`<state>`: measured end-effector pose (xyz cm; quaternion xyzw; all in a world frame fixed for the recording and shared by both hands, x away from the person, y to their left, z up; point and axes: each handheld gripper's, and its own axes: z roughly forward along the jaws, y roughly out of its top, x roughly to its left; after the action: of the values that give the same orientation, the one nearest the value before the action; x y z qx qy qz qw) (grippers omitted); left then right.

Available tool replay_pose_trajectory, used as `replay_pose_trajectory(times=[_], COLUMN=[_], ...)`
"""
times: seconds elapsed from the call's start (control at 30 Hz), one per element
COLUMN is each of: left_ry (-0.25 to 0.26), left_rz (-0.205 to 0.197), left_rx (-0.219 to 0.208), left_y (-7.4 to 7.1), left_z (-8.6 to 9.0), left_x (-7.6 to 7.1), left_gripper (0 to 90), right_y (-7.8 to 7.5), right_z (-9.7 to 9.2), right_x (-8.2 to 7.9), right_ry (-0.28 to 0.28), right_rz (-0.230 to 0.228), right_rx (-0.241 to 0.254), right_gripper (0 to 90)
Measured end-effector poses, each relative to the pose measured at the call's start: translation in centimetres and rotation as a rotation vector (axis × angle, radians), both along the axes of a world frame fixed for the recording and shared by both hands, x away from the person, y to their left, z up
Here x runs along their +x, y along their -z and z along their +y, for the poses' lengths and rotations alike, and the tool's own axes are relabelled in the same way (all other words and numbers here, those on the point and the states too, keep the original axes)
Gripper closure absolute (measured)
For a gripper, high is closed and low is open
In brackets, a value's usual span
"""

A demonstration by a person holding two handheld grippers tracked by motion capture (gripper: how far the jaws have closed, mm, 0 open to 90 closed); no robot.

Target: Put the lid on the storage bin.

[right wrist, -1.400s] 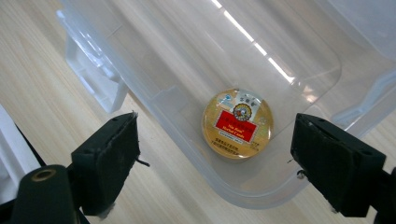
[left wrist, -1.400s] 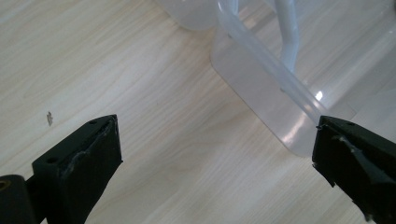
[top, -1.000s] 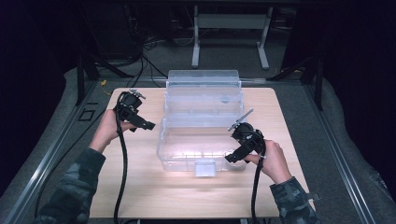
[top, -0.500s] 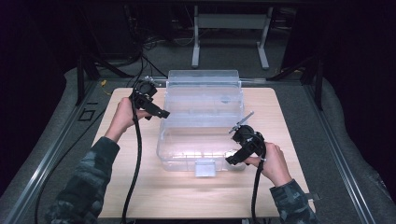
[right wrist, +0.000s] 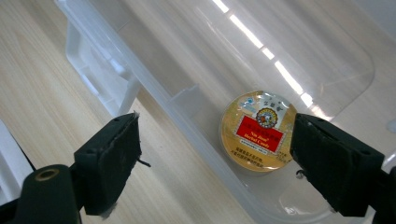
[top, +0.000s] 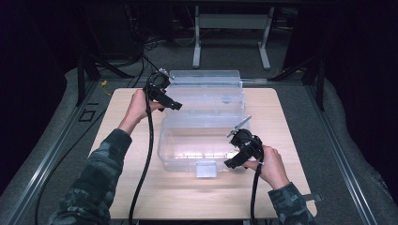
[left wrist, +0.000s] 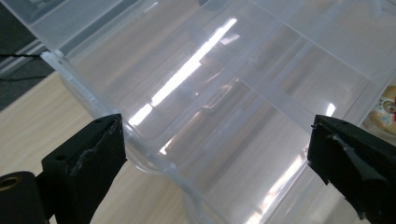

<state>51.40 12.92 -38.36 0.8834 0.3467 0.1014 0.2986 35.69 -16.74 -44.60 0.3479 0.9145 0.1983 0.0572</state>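
A clear plastic storage box [top: 187, 149] stands in the middle of the wooden table, its lid [top: 206, 93] swung open toward the back. Inside it lies a round gold tin [right wrist: 259, 130] with a red label, also visible through the plastic as the tin [left wrist: 385, 109]. My left gripper [top: 172, 105] hovers at the lid's left edge, jaws wide open, the left gripper [left wrist: 215, 135] looking onto the clear lid. My right gripper [top: 232, 161] sits at the box's front right corner. The right gripper [right wrist: 215, 140] is open over the box rim, pads touching nothing.
A white latch tab [top: 205, 169] hangs on the box's front wall. The table [top: 122, 154] has bare wood left and right of the box. Grey floor rails and a metal stand [top: 230, 33] lie beyond the table.
My left gripper has travelled right and toward the back, from the table's left side to the open lid's left edge. The right gripper has stayed at the box's front right corner.
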Motion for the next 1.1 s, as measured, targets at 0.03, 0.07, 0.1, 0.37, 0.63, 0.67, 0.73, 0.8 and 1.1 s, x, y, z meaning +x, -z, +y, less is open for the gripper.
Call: replay_pose_trajectory(times=[0.03,0.07,0.1,0.37,0.63,0.67,0.73,0.8,1.1], left_ry=[-0.004,-0.009,-0.016,-0.024,0.028,0.038,0.043,0.046,0.076], left_rz=[0.002,-0.002,-0.005,-0.078,-0.076,-0.069,-0.071,-0.068,-0.096], left_rx=[0.000,-0.001,-0.002,-0.031,-0.025,-0.025,-0.023,-0.040,0.011], left_y=[0.1,0.2,0.2,-0.1,0.4,0.6,0.8,1.0,1.8], left_z=[-0.2,-0.4,-0.5,-1.3,-3.0,-3.1,-3.3,-3.3,-3.7], left_x=[0.3,0.5,0.7,1.8,2.1,2.1,2.1,2.1,1.6], left_gripper=[3.5,3.0,2.2,5.3,12.6,14.4,20.0,29.3,48.4], right_y=[0.2,0.2,0.3,0.7,0.8,0.8,0.8,1.0,1.7], right_z=[0.1,0.2,0.2,0.2,0.2,0.2,0.3,0.4,0.9], right_x=[0.0,0.0,-0.1,0.0,0.1,0.1,0.1,0.1,-0.1], right_ry=[0.004,0.007,0.007,0.013,0.014,0.014,0.021,0.031,0.035], right_rz=[0.002,0.006,0.006,0.003,0.002,0.002,0.000,0.002,0.005], right_rx=[0.008,-0.003,0.000,-0.003,-0.002,0.002,-0.003,-0.009,0.012], right_gripper=[17.3,19.0,19.6,20.5,24.8,26.6,30.4,32.8,43.6])
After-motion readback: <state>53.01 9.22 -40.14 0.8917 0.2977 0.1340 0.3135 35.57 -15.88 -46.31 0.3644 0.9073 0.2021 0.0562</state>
